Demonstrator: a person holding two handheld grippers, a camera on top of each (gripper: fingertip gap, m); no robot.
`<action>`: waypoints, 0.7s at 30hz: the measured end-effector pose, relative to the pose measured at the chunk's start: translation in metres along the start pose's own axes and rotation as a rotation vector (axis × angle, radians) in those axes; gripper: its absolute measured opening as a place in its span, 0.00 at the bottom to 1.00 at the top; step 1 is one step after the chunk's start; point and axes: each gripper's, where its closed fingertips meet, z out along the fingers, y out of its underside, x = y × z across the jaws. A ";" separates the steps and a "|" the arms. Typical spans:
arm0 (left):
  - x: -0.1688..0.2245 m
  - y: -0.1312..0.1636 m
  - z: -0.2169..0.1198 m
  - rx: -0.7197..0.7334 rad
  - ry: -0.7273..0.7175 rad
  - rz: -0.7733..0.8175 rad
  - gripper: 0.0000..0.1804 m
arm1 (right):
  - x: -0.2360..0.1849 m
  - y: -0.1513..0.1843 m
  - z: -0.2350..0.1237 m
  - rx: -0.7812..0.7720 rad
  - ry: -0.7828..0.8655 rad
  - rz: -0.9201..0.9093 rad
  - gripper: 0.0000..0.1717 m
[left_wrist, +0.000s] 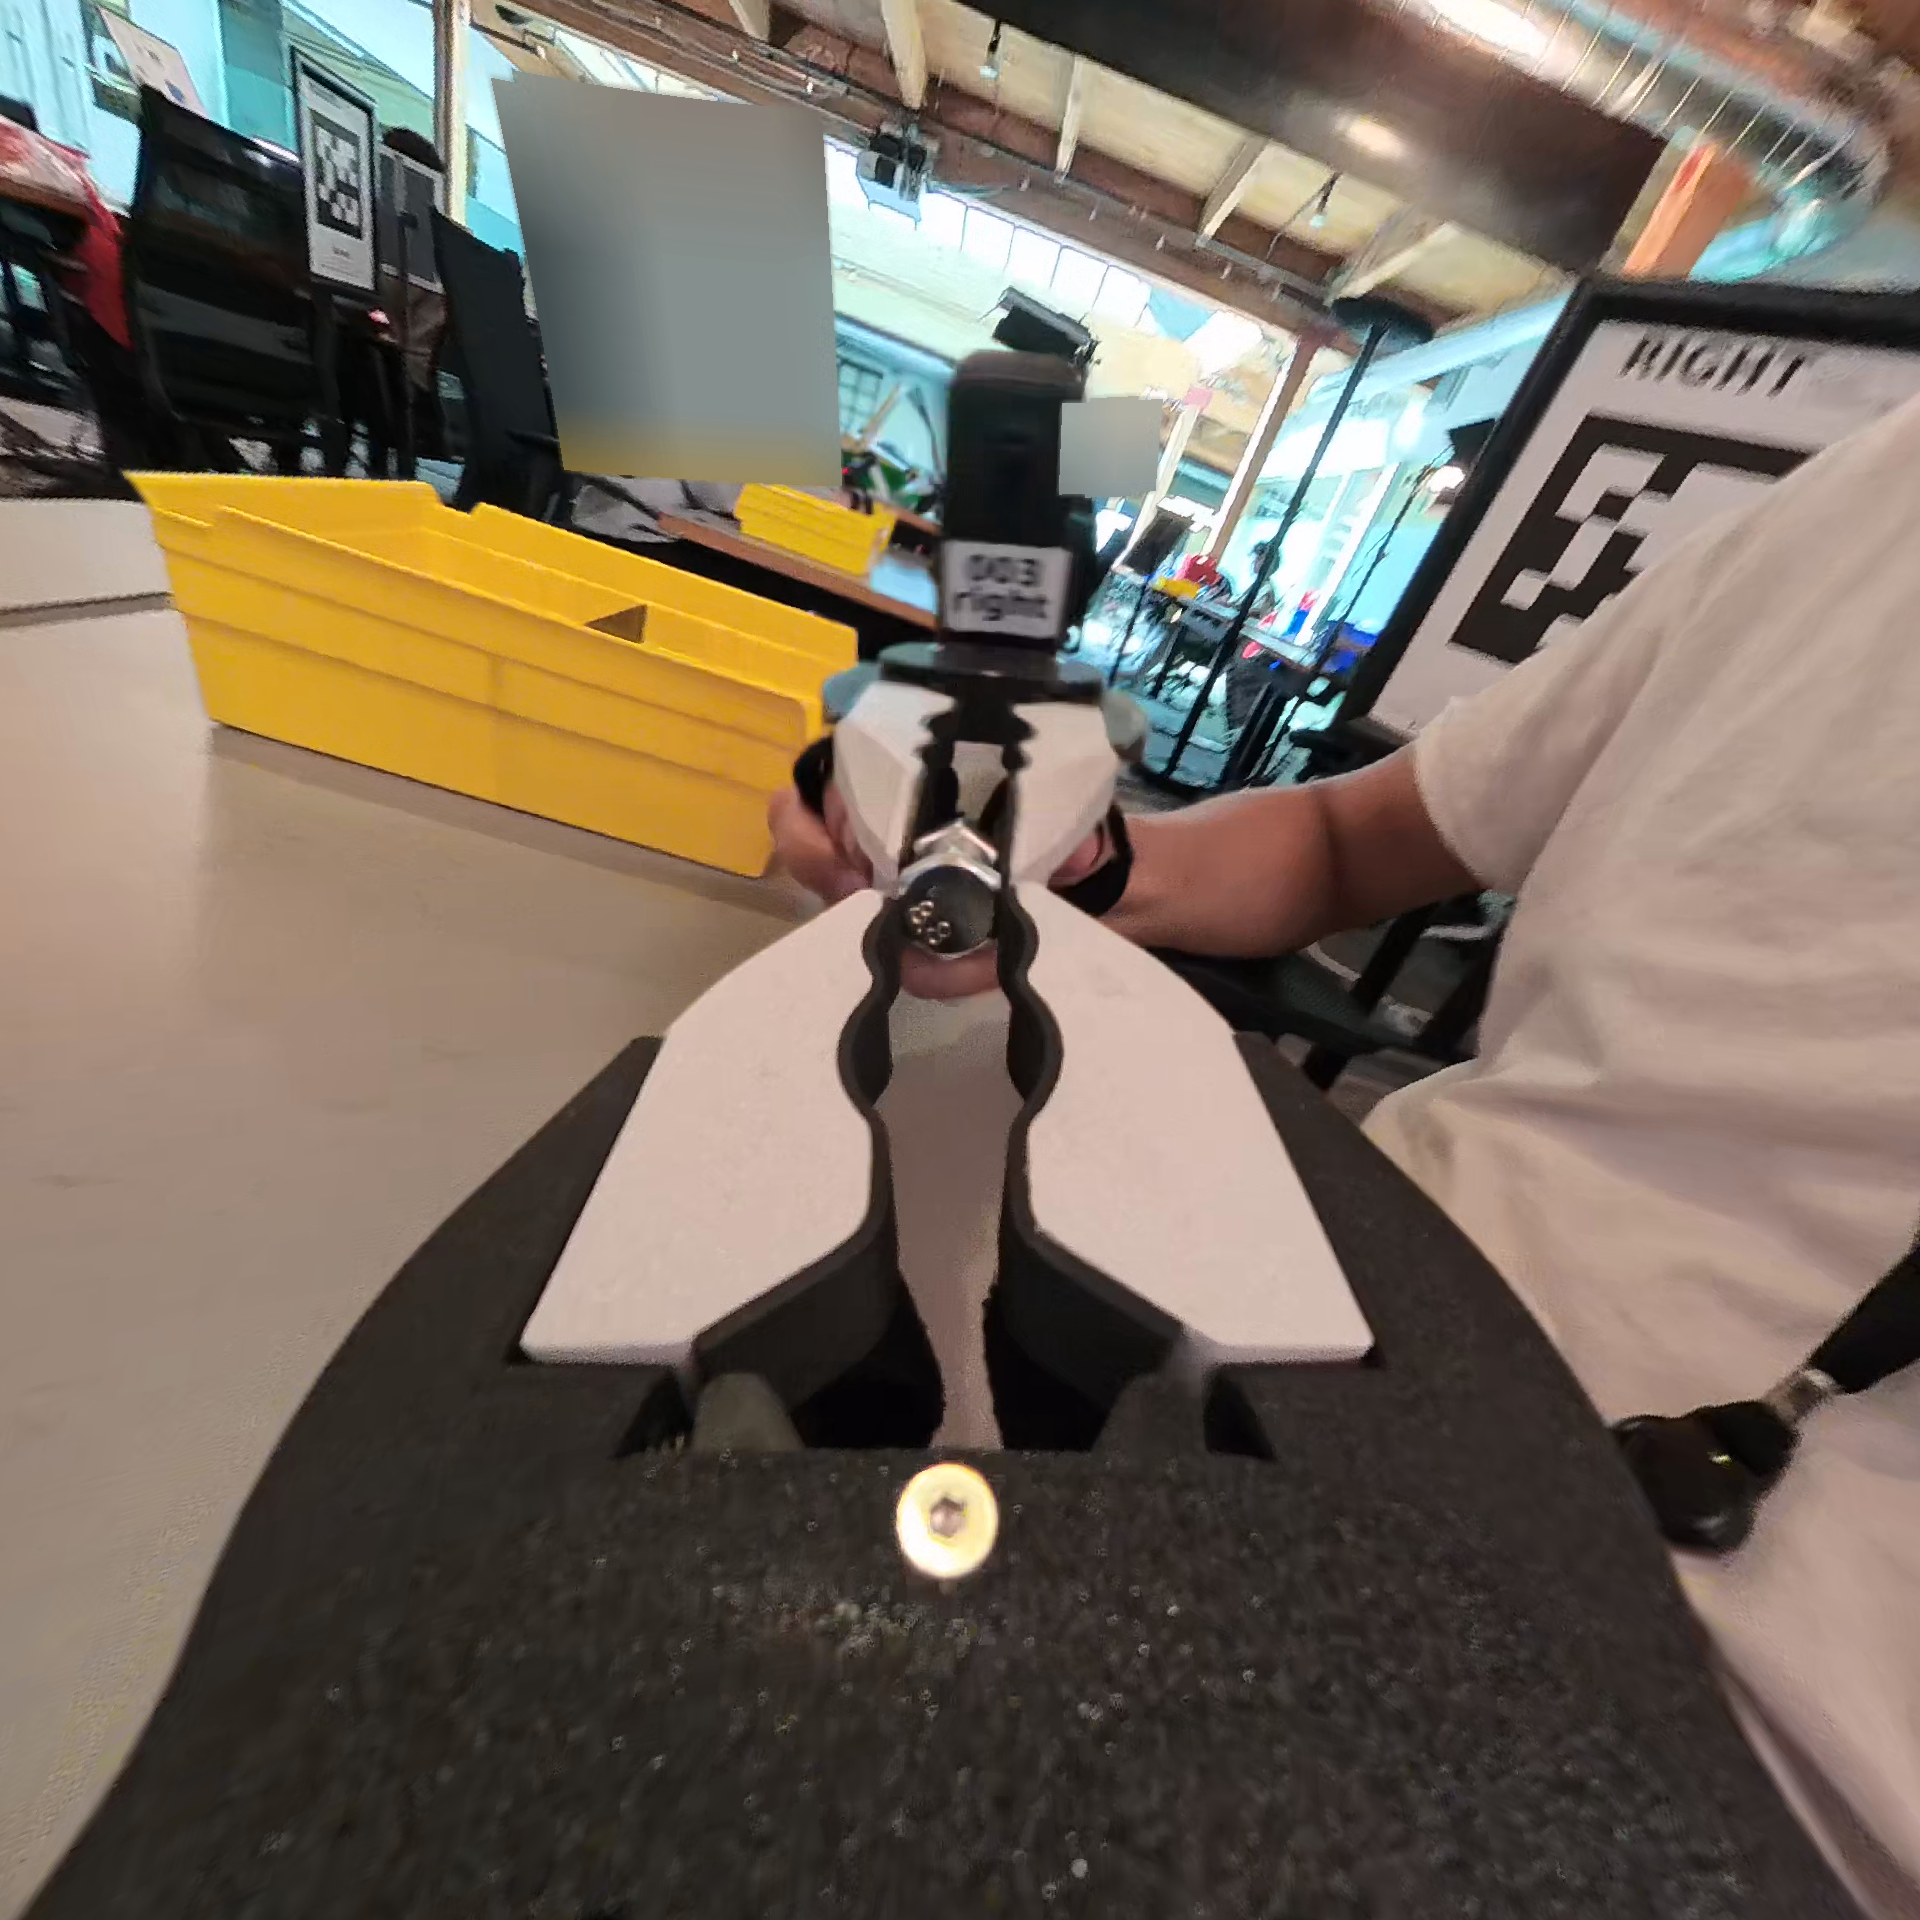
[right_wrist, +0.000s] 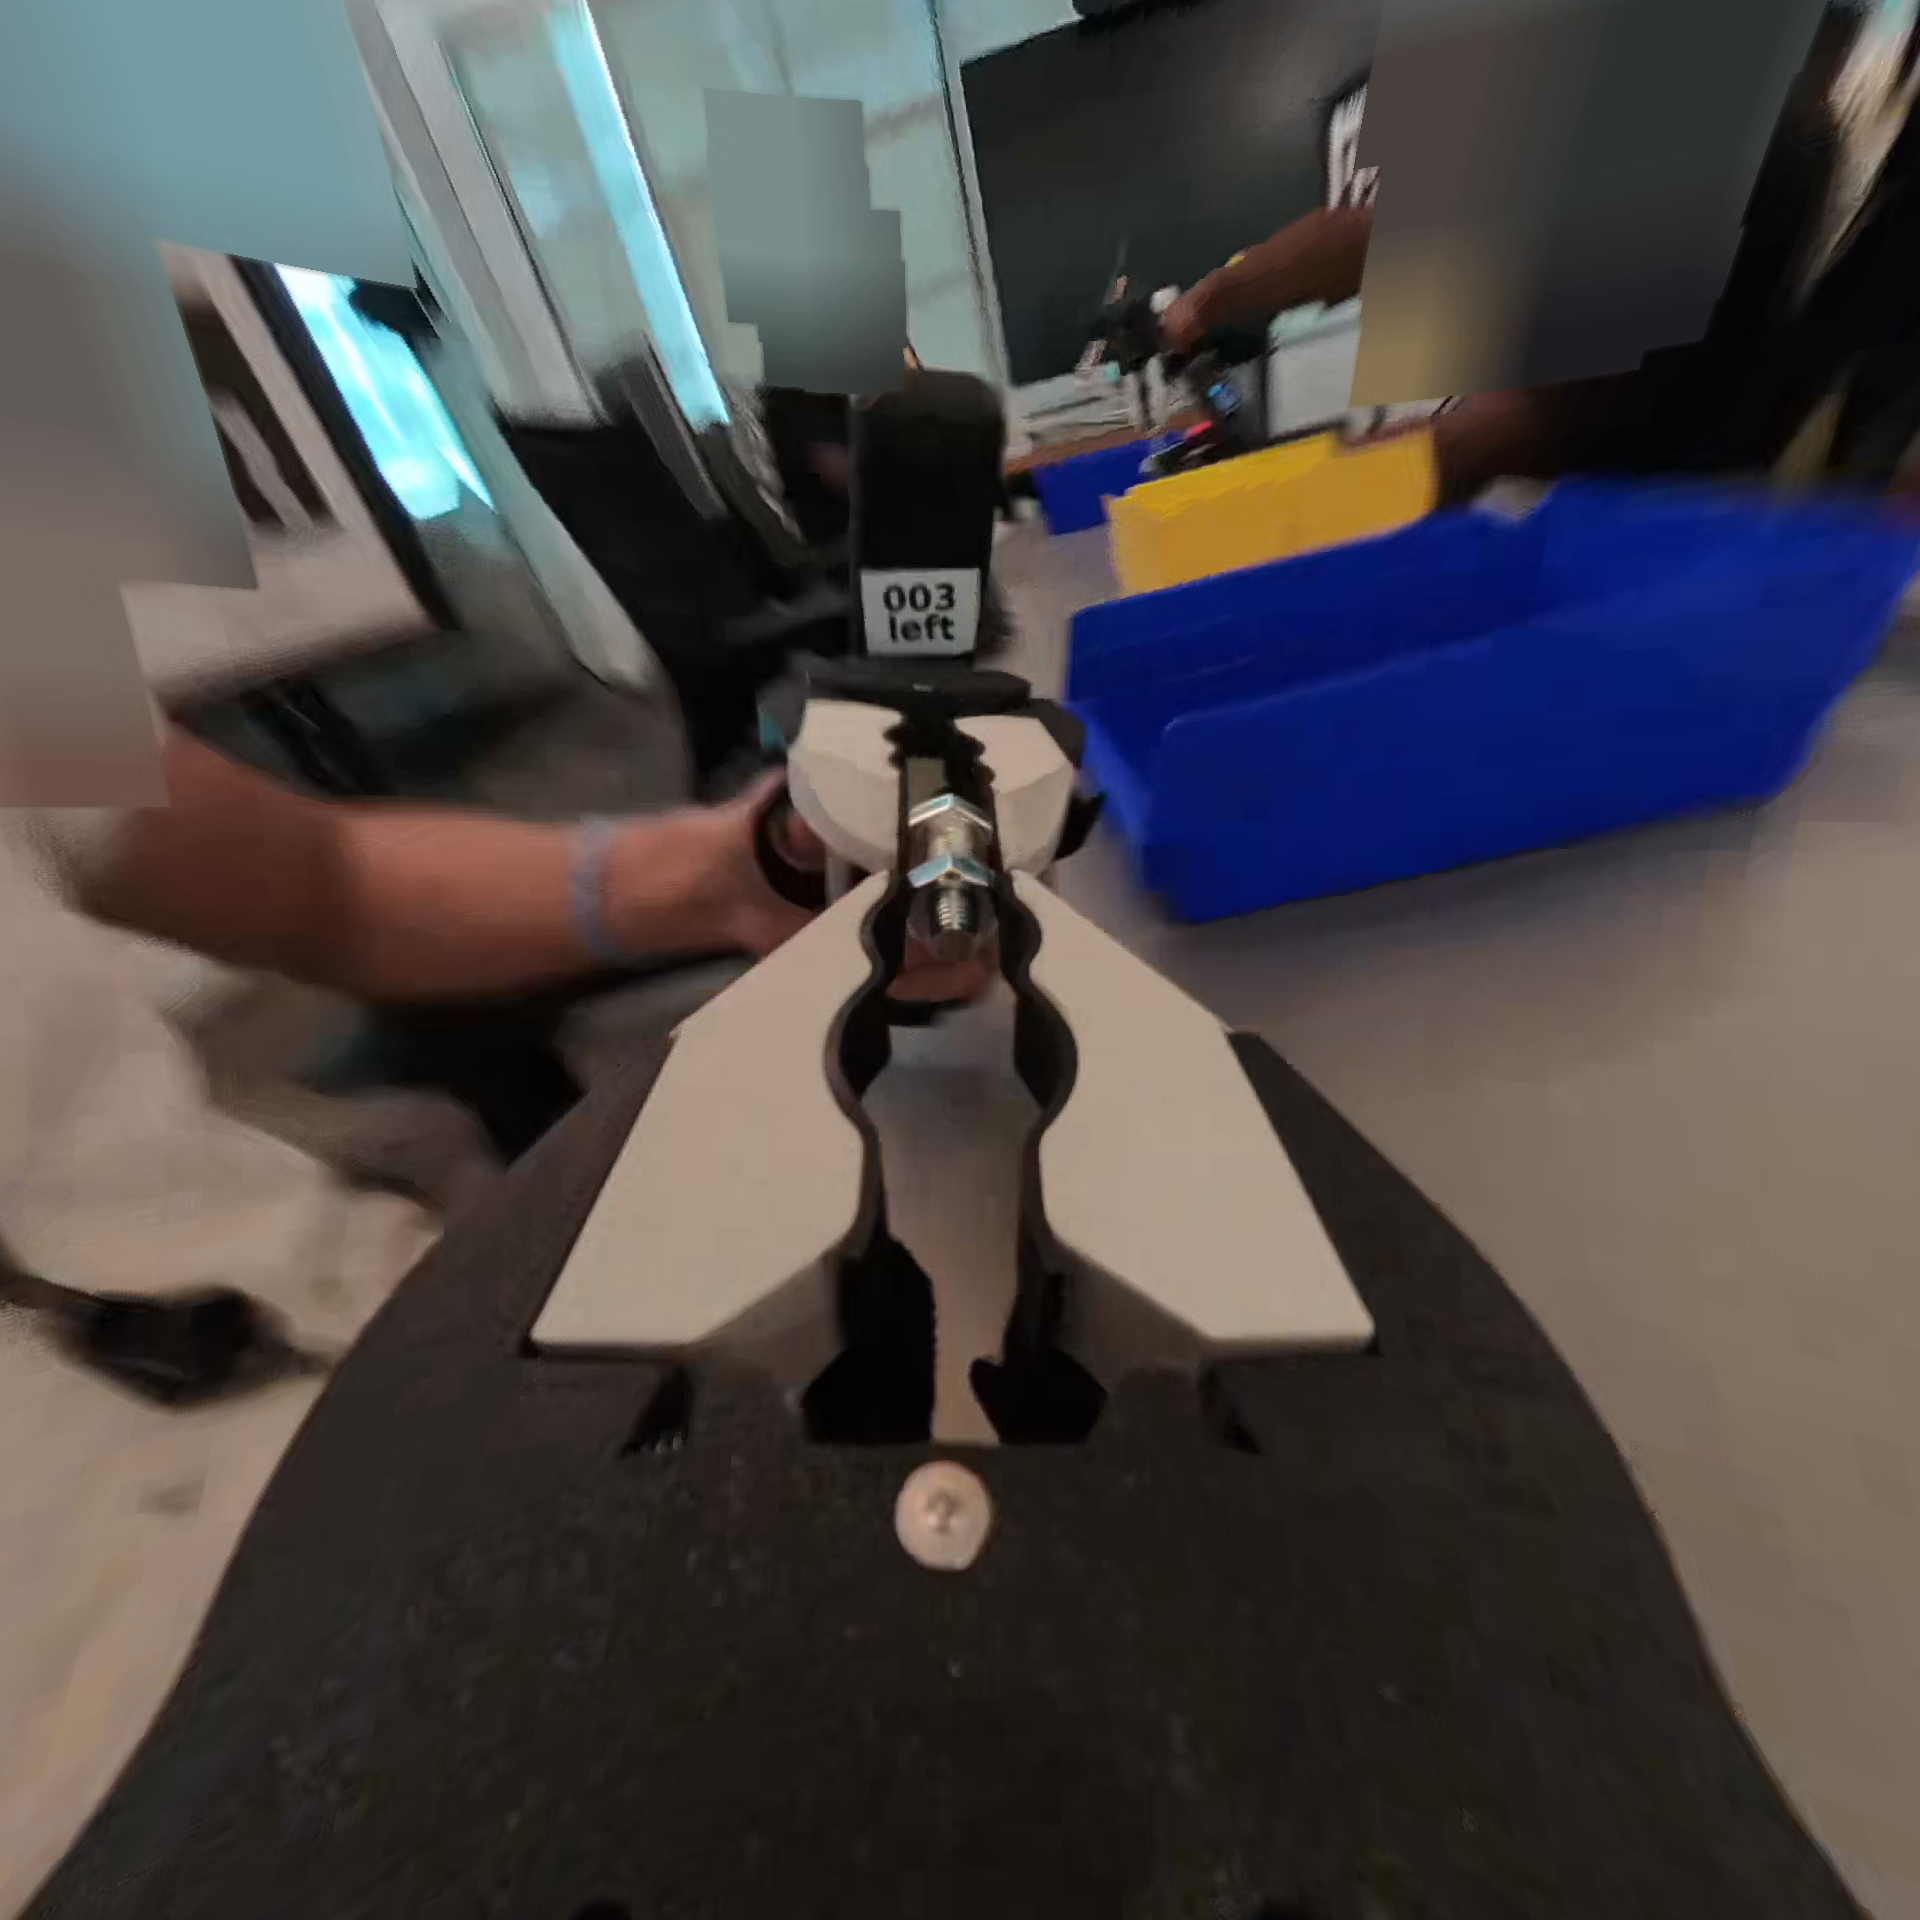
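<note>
The two grippers face each other tip to tip above a grey table (left_wrist: 260, 1039). My left gripper (left_wrist: 948, 914) is shut on the hex head of a silver bolt (left_wrist: 945, 923), whose shaft points away towards the right gripper (left_wrist: 971, 769). My right gripper (right_wrist: 948, 883) is shut on a silver nut (right_wrist: 948, 868) threaded on that bolt. The bolt's threaded end (right_wrist: 948, 925) sticks out towards the right wrist camera. The bolt head (right_wrist: 948, 816) sits farther off in the left gripper (right_wrist: 940, 790). The nut also shows in the left wrist view (left_wrist: 951, 847), just beyond the bolt head.
A yellow bin (left_wrist: 468, 665) stands on the table at the left of the left wrist view. A blue bin (right_wrist: 1455, 707) and a yellow one (right_wrist: 1268, 520) stand at the right of the right wrist view. A person in a white shirt (left_wrist: 1662, 935) holds both grippers. My two grippers' fingertips are within a few centimetres of each other.
</note>
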 end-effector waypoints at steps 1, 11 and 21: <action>0.002 -0.002 0.000 0.011 0.020 -0.037 0.09 | -0.002 -0.001 0.000 -0.033 0.066 -0.222 0.10; 0.004 -0.006 -0.005 0.035 0.087 -0.216 0.09 | -0.002 -0.004 0.004 -0.222 0.659 -1.726 0.10; 0.000 -0.010 -0.011 0.039 0.008 -0.059 0.09 | 0.000 -0.001 -0.008 0.005 0.250 -0.228 0.28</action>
